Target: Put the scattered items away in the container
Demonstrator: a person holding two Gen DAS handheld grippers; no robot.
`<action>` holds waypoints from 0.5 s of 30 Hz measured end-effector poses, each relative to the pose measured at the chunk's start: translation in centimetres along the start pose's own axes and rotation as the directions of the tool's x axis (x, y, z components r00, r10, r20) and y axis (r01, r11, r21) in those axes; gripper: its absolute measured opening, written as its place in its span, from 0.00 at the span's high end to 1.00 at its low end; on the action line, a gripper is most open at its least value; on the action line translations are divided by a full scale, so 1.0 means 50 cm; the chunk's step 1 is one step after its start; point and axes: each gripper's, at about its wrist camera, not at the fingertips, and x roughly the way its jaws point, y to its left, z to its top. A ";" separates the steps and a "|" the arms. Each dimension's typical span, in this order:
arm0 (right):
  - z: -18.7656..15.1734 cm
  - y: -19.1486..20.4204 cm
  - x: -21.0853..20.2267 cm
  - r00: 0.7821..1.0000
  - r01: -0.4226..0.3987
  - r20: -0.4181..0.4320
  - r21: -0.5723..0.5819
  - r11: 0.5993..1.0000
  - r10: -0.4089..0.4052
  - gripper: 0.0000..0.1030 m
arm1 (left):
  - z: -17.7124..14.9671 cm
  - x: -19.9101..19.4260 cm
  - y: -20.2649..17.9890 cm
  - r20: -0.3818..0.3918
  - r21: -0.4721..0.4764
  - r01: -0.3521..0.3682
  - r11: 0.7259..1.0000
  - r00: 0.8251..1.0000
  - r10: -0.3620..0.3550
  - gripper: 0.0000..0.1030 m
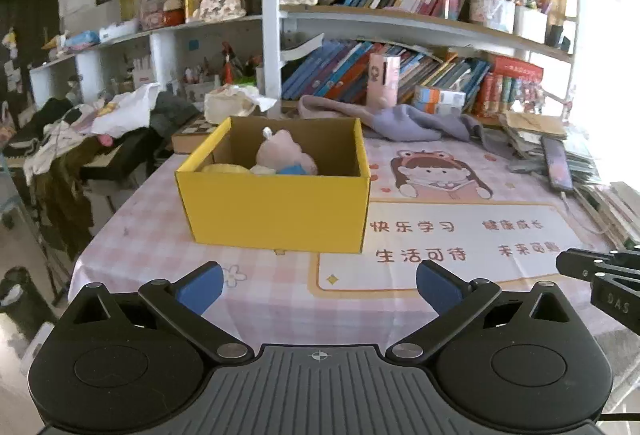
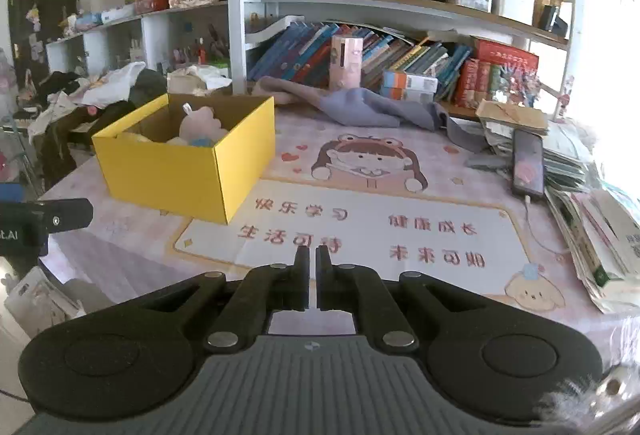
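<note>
One yellow box (image 1: 280,207) is sitting on the bench (image 1: 160,247), holding a few soft toys (image 1: 280,155). Left hand-held gripper (image 1: 320,285) is gaping empty; right hand-held gripper (image 2: 313,259) is closed, empty. Purple cloth (image 2: 360,107) is lying behind.

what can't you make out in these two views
- Box contents: in the left wrist view the yellow box's front wall hides all but the tops of the pink plush and a yellow thing beside it.
- Right gripper: shut and empty in its own view; in the left wrist view the right edge cuts it off.
- Mat corner: washed out by glare.
</note>
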 end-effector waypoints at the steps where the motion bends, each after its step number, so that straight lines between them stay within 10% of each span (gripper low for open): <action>1: -0.001 0.005 -0.004 1.000 0.011 0.001 0.002 1.000 -0.011 0.98 | -0.002 0.000 0.000 -0.003 0.012 0.005 1.000 1.000 -0.005 0.00; 15: -0.015 0.032 -0.032 0.996 0.094 -0.010 0.061 0.994 -0.093 0.97 | -0.021 0.018 0.007 -0.058 0.064 0.106 0.992 0.993 -0.102 0.00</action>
